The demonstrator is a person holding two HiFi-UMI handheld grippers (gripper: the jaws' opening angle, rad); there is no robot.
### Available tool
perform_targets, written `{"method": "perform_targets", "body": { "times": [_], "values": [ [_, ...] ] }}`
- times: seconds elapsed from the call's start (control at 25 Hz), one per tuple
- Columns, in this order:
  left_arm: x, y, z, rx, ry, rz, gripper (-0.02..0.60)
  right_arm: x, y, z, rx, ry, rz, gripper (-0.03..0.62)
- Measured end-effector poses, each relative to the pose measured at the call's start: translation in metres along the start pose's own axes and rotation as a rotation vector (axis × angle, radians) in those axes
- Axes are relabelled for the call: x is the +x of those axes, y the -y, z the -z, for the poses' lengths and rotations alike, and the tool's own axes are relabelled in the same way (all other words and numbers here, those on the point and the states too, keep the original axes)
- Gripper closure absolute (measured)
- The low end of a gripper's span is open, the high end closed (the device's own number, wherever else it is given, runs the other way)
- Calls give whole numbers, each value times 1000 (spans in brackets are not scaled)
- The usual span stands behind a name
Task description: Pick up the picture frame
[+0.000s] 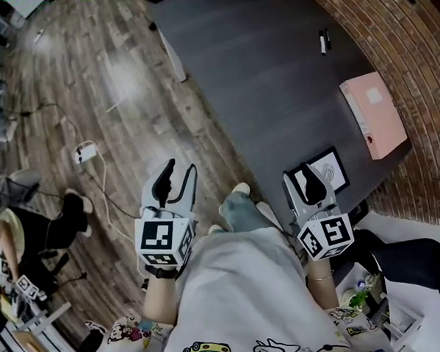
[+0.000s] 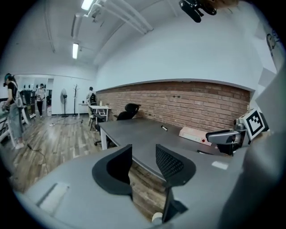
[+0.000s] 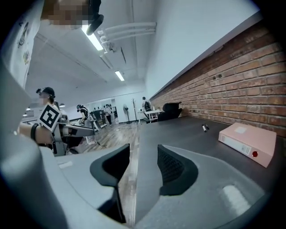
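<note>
Head view first: the left gripper [image 1: 179,174] hangs out over the wooden floor [image 1: 90,90], off to the side of the dark grey table [image 1: 273,73]. The right gripper [image 1: 297,176] is over the near edge of that table. The picture frame [image 1: 336,169] lies flat on the tabletop just past the right gripper's tips, a bit to its right, and the gripper isn't touching it. Further out from that gripper there's a pink binder [image 1: 373,114], and way beyond that a marker [image 1: 323,41].

Left gripper view: jaws spread apart with nothing in between, just the table edge and floor showing through the gap. The right gripper pokes in from the right side, with the binder and marker behind it.

Right gripper view: same deal, jaws spread and empty, looking along the tabletop. The binder is ahead and to the right, the marker is further out, and the left gripper shows off to the left.
</note>
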State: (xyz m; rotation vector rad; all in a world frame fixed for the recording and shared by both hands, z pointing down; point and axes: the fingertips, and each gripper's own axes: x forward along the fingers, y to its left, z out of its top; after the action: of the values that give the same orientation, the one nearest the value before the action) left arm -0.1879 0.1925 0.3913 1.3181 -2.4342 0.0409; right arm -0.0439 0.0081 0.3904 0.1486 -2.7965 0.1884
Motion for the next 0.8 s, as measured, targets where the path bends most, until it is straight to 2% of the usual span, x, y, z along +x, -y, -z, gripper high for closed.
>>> {"method": "perform_targets", "body": {
  "times": [0.2,0.4,0.6,0.8],
  "values": [
    [72,41,-41,74,-11,135,410,-5,57,-15,84,50,119,404],
    [129,90,-62,151,-35,279,408,-18,107,-20,150,98,246,404],
    [161,137,-73,235,-73,428,408,-49,142,-15,224,143,402,404],
    [179,167,-76,287,-93,552,408,-78,155,-3,268,156,546,404]
  ]
}}
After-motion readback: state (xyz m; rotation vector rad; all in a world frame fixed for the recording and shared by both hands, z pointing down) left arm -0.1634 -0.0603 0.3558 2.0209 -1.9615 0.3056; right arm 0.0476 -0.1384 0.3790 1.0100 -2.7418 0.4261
